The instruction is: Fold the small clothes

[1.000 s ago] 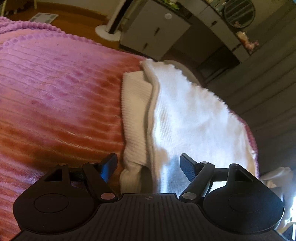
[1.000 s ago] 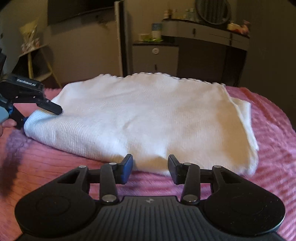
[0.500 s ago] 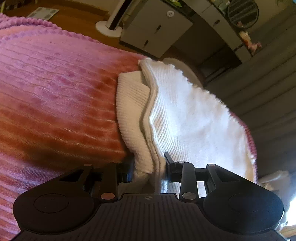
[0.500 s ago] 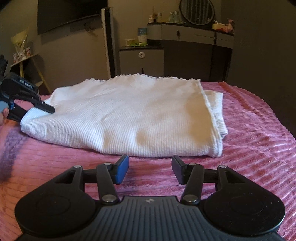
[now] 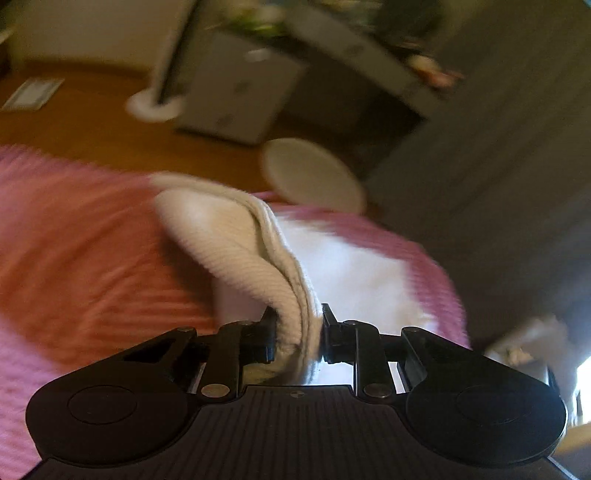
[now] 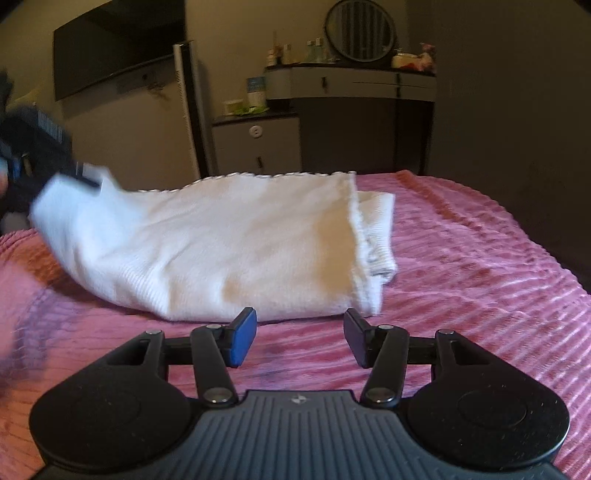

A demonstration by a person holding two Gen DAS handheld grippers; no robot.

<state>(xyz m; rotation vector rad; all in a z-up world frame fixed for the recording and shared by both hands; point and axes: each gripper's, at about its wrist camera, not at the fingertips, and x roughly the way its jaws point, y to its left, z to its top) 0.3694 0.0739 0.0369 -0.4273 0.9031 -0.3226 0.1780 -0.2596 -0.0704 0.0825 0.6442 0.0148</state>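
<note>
A white ribbed knit garment [image 6: 229,243], folded in half, lies on the pink ribbed bedspread [image 6: 480,280]. My left gripper [image 5: 297,328] has its jaws closing on the garment's [image 5: 236,240] near folded end, and the pads press on the bunched cloth, which is lifted off the bed. In the right wrist view that same left gripper [image 6: 85,177] shows blurred at the far left, raising that end. My right gripper [image 6: 300,338] stands open just above the bedspread, a short way in front of the garment's near edge, with nothing between its fingers.
Beyond the bed stand a grey cabinet [image 6: 258,147], a dark dresser with a round mirror [image 6: 360,35] and bottles, and a tall white fan [image 6: 188,110]. A round white stool [image 5: 314,175] sits on the wooden floor by the bed's far edge.
The left gripper went from open around the garment's end to shut on it and lifted it up off the bed. The right gripper slid sideways toward the garment's right part and opened slightly.
</note>
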